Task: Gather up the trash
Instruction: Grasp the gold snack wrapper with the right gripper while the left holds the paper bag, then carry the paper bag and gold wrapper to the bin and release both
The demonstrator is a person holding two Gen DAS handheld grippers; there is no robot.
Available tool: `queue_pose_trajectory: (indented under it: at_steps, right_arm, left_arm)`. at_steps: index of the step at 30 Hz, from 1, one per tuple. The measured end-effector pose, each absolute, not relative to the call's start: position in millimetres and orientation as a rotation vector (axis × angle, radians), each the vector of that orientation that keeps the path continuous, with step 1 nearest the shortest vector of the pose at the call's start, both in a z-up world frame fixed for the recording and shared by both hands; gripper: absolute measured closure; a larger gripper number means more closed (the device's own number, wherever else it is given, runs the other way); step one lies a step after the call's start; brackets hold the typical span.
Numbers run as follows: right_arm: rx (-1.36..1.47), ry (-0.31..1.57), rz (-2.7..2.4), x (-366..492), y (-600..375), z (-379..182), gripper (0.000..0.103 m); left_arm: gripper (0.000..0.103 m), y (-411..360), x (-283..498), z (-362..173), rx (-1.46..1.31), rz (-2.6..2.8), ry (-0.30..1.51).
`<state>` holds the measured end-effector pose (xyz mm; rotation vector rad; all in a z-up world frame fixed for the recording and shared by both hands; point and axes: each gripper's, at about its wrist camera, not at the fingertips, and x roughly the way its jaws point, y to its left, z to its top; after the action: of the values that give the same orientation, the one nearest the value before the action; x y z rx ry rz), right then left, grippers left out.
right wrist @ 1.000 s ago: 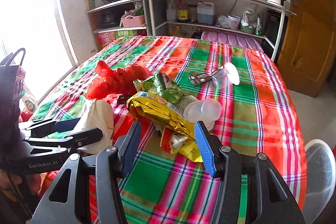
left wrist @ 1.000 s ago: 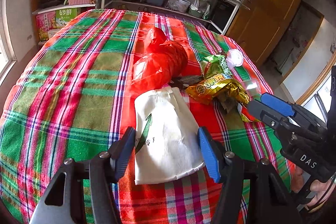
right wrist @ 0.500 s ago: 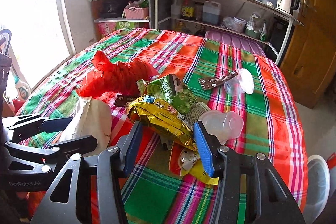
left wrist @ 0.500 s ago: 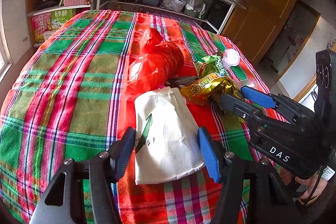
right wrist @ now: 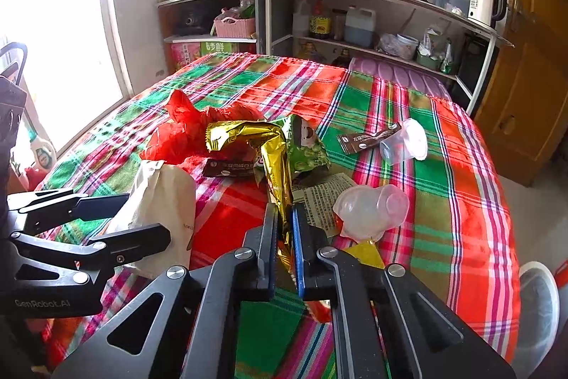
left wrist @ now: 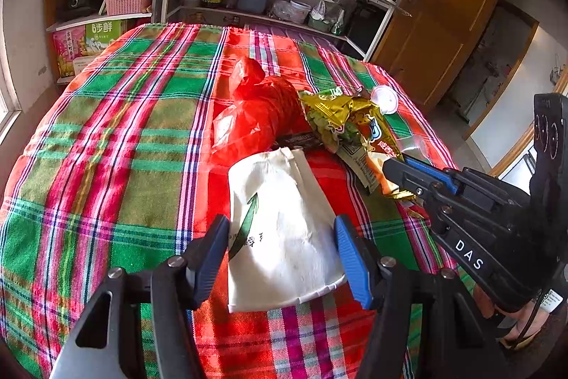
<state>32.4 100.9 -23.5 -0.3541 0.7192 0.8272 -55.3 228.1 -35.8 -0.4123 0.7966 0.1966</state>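
Observation:
A white paper bag lies on the plaid tablecloth, and my left gripper has a finger against each of its sides. The same bag bulges up between those fingers in the right wrist view. My right gripper is shut on one end of a gold snack wrapper, which rises crumpled from the pile. From the left wrist view, the right gripper pinches the gold wrapper at the right. A red plastic bag, a green wrapper and a brown sachet lie beside it.
Two clear plastic cups and a second brown sachet lie to the right of the pile. A metal shelf with pans and bottles stands behind the table. A wooden door is at the right, and a white round object sits on the floor.
The right gripper's jaws have closed on the gold wrapper, which now stands up crumpled instead of lying flat. The left gripper and the white bag have not moved.

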Motion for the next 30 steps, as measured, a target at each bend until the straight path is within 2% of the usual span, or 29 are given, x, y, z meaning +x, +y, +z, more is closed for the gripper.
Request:
queue_pose_trajectory:
  at_steps: [16,30]
  right_arm:
    - [-0.242,0.672,0.813,17,58,3,0.096]
    - [-0.103,0.607,0.572,18,-54,33,0.096]
  left_arm:
    - [0.040,200,-51,-7,-0.339,0.147,0.750]
    - [0.040,119,-7,26,-0.200,-0.021,0.714]
